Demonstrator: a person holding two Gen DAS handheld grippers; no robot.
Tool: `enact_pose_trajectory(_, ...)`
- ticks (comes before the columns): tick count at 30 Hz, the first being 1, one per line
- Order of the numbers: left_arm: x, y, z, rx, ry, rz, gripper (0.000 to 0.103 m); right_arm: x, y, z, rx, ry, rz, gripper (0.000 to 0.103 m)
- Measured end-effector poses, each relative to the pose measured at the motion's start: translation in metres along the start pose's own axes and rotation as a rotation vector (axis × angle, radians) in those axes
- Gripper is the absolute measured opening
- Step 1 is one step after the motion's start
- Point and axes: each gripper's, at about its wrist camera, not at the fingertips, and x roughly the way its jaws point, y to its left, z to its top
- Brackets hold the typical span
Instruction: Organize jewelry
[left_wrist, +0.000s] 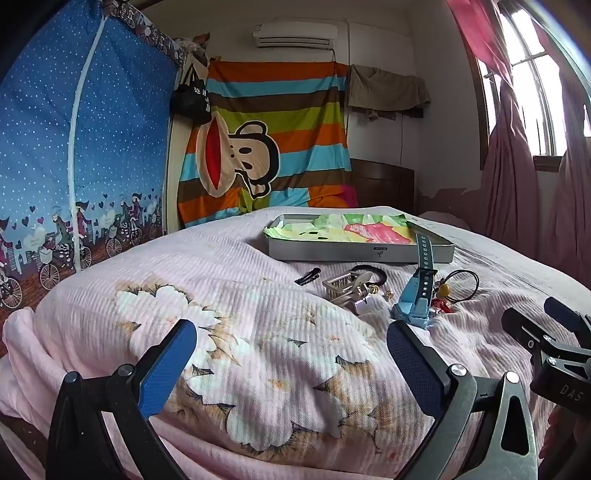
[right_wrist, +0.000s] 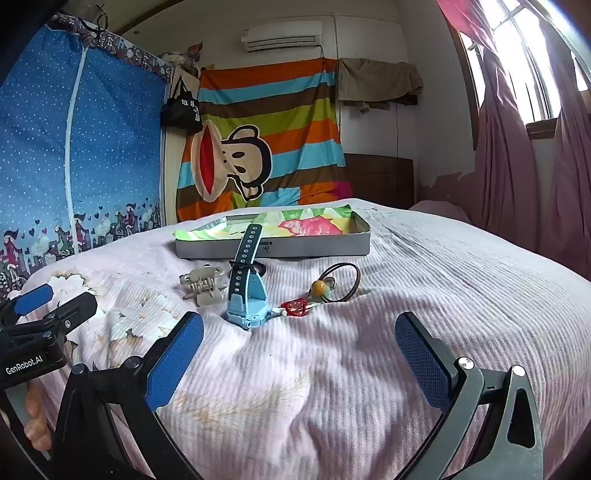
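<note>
A shallow grey box (right_wrist: 273, 248) lies on the bed (right_wrist: 424, 280), far from both cameras. Inside it there is only a sheet of paper with green, yellow and pink colours (right_wrist: 295, 223); the left corner of the paper hangs a little over the rim. I cannot see any jewelry in the box.

The jewelry lies in a small group on the pink bedspread, just in front of the box. A light blue watch (right_wrist: 247, 306) stands on its case, and its dark strap goes up and leans on the front wall of the box. To the left of the watch lies a beige hair claw (right_wrist: 201, 286). To the right lie a red beaded piece (right_wrist: 295, 307) and a brown hair tie with a yellow-green bead (right_wrist: 338, 284), close together. In the left wrist view a black hair clip (left_wrist: 308, 276) lies at the left end of the group, and a black hair tie (left_wrist: 369, 271) is partly hidden behind the claw.

The left gripper (left_wrist: 291, 365) has its fingers wide open and nothing is between them. The group lies ahead of it, and the watch is near the tip of its right finger but does not touch it. The right gripper (right_wrist: 299, 358) is also wide open and empty. The watch and the red piece lie ahead of its gap, apart from the fingers.
</note>
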Motion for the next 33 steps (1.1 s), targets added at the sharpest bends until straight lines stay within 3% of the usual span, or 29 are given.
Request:
enact_pose_trajectory(17,0.008,-0.011,-0.005,-0.016,0.005,0.008,0.103,-0.002,-0.001,0.000,0.000,-0.006,-0.003,0.102)
enact_pose_trajectory(33,0.004,0.003,-0.002,-0.030,0.009,-0.001,0.103,-0.001,0.001,0.000,-0.003,-0.006,-0.004,0.102)
